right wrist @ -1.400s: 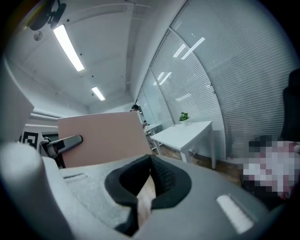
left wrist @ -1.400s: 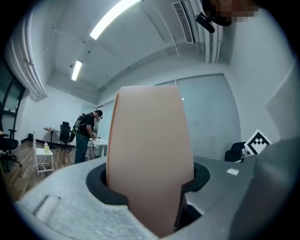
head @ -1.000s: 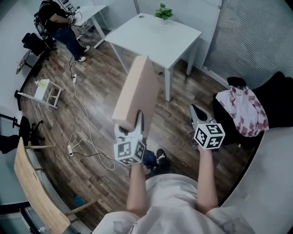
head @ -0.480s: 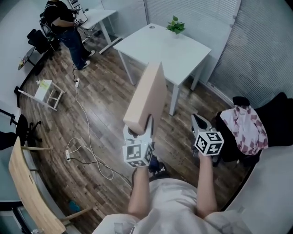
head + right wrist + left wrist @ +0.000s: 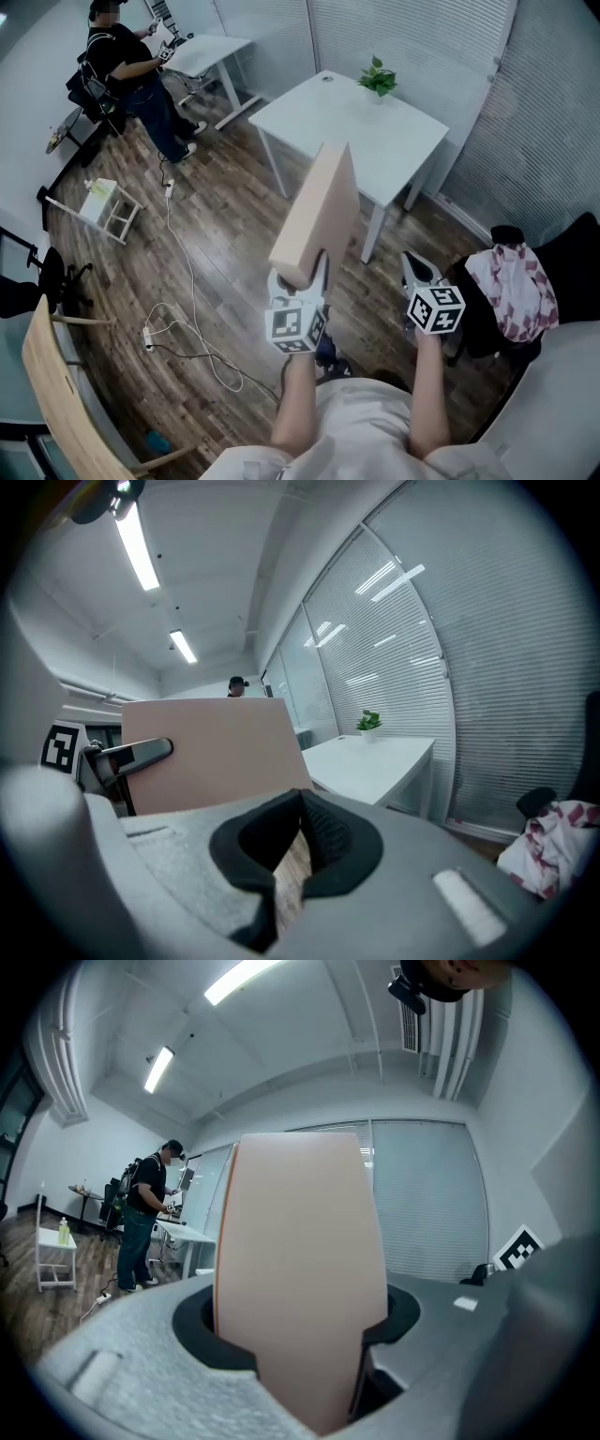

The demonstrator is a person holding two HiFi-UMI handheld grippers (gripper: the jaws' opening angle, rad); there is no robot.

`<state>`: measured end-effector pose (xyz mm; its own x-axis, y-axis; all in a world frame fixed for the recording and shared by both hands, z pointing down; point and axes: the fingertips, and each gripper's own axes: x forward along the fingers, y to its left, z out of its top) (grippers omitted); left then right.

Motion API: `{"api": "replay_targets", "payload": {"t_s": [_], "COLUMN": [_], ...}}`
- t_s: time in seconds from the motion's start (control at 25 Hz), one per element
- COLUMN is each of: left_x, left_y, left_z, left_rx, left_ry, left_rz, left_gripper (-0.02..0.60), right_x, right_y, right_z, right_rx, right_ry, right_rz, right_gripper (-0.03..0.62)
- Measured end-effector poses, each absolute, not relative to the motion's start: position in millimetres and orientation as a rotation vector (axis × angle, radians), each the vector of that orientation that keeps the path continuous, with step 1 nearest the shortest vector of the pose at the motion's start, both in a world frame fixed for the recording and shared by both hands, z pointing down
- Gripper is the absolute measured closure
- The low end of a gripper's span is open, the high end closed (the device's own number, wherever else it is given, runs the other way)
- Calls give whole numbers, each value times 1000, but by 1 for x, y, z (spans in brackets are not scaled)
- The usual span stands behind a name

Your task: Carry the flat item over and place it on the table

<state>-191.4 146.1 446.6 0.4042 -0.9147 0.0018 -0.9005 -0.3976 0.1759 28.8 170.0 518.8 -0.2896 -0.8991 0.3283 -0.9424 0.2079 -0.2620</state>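
Observation:
A flat, pale pink-tan panel (image 5: 319,211) stands on edge, lower end clamped in my left gripper (image 5: 300,272), which is shut on it. In the left gripper view the panel (image 5: 300,1260) fills the space between the jaws and hides what lies ahead. The white table (image 5: 361,127) with a small potted plant (image 5: 378,78) is just beyond the panel's far end. My right gripper (image 5: 411,261) hangs beside the panel to the right, holding nothing, its fingertips together. In the right gripper view (image 5: 302,797) the panel (image 5: 206,752) and table (image 5: 375,761) show.
A person (image 5: 131,75) stands at a second white desk (image 5: 211,52) at the far left. Cables (image 5: 187,309) trail over the wood floor, next to a small white rack (image 5: 108,206). A dark seat with a pink chequered cloth (image 5: 511,286) is at the right. Blinds line the far wall.
Both grippers and the panel have advanced towards the white table, which now sits lower and closer in the head view. The hold on the panel is unchanged.

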Motion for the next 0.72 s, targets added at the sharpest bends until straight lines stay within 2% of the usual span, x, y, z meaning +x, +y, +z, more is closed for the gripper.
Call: {"api": "replay_targets", "payload": {"t_s": [0.4, 0.72], "left_x": [-186, -189], "left_y": [118, 79], "left_z": [446, 434], "left_rx": [2516, 2515], "left_ry": [-1599, -1678], "left_rz": [-168, -180], "left_gripper": [299, 299], "right_x": [35, 42], "right_y": [148, 90], "right_z": [521, 512], "right_rx": [1843, 1837], "right_ry": [-2332, -2397], "right_rz": [627, 620], "right_gripper": [592, 592]}}
